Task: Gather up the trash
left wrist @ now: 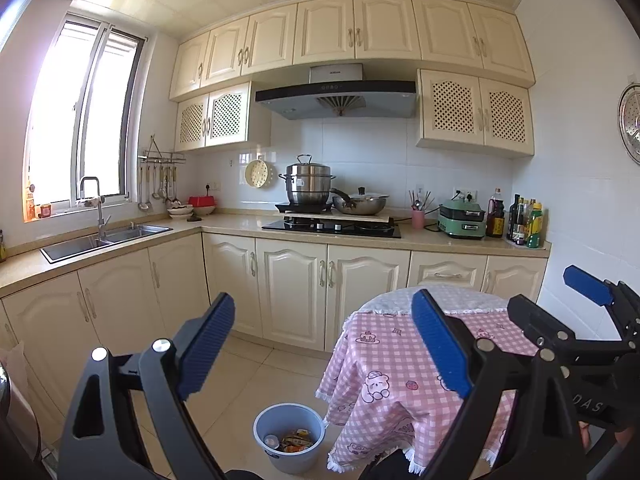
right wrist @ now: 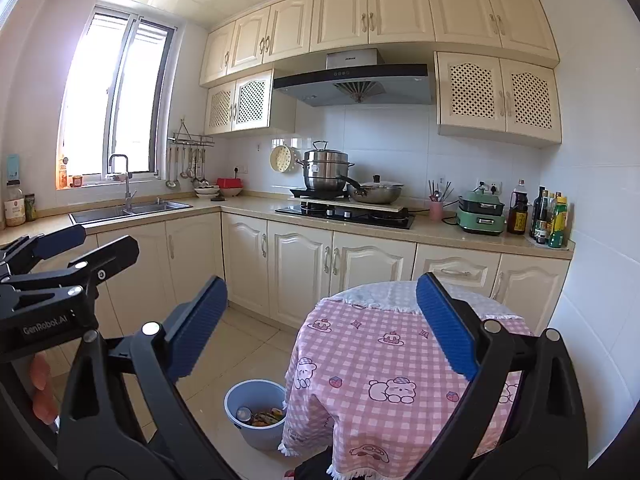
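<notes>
1. Blue-padded fingers of the left gripper (left wrist: 324,344) are seen nearest the lens, spread wide apart with nothing held between them; the jaws are released.
2. Likewise, the right gripper (right wrist: 322,326) is held with its jaws spread wide and nothing grasped between the pads.
3. Both grippers are raised above the floor in front of a small round table (right wrist: 400,364), which is covered by a pink checked tablecloth printed with bears.
4. No loose items are seen on the tabletop; only a white lace-edged cloth (right wrist: 384,294) is laid over its far edge.
5. A pale blue waste bucket (left wrist: 289,436) is placed on the tiled floor just beside the table's left edge, partly under the hanging cloth in the right wrist view.
6. Trash (left wrist: 297,440) is already contained in the bucket: crumpled orange and yellow wrappers and what appears to be a can seen end-on.
7. Part of a person's hand (right wrist: 42,392) is visible at the left gripper's handle in the right wrist view.
8. Behind, along the kitchen counter (left wrist: 440,240), a sink, a gas hob with a steel steamer pot and a lidded wok, a green appliance and sauce bottles are lined up.
</notes>
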Action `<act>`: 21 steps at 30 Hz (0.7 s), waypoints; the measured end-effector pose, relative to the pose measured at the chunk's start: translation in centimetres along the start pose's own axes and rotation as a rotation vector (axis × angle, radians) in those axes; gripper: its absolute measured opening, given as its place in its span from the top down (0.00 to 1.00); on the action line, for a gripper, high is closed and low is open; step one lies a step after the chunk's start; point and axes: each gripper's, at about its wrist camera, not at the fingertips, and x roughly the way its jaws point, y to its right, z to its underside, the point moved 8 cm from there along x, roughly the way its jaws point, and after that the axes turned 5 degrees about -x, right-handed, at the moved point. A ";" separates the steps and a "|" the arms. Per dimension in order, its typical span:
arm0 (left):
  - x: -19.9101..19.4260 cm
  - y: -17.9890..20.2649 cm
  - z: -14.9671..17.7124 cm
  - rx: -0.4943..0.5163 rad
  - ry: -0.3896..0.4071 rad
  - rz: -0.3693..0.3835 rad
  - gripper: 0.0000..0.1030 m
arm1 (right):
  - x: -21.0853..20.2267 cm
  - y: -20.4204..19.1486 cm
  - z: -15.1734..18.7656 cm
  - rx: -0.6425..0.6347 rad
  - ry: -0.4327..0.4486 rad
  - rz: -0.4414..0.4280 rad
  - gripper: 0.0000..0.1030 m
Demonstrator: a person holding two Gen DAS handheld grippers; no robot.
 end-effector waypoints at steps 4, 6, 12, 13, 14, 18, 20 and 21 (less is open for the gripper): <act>0.1 0.1 0.2 0.005 -0.005 0.005 0.14 | 0.1 0.0 0.2 -0.001 -0.005 -0.004 0.09; 0.1 0.1 0.2 0.005 -0.006 0.008 0.14 | 0.2 0.0 0.3 -0.002 -0.008 -0.006 0.09; 0.0 0.0 0.3 0.005 -0.004 0.005 0.14 | 0.2 -0.1 0.1 0.001 -0.010 -0.009 0.09; 0.1 -0.1 0.3 0.004 -0.004 0.004 0.14 | 0.2 -0.2 0.2 0.000 -0.011 -0.009 0.09; 0.1 -0.2 0.4 0.003 -0.005 0.005 0.14 | 0.3 -0.2 0.2 -0.002 -0.011 -0.009 0.09; 0.2 -0.4 0.5 0.000 -0.007 0.006 0.14 | 0.2 -0.3 0.2 -0.004 -0.011 -0.009 0.09; 0.2 -0.4 0.5 0.000 -0.007 0.005 0.14 | 0.3 -0.2 0.2 -0.007 -0.011 -0.008 0.09; 0.2 -0.5 0.5 0.001 -0.007 0.004 0.14 | 0.3 -0.2 0.2 -0.007 -0.012 -0.009 0.09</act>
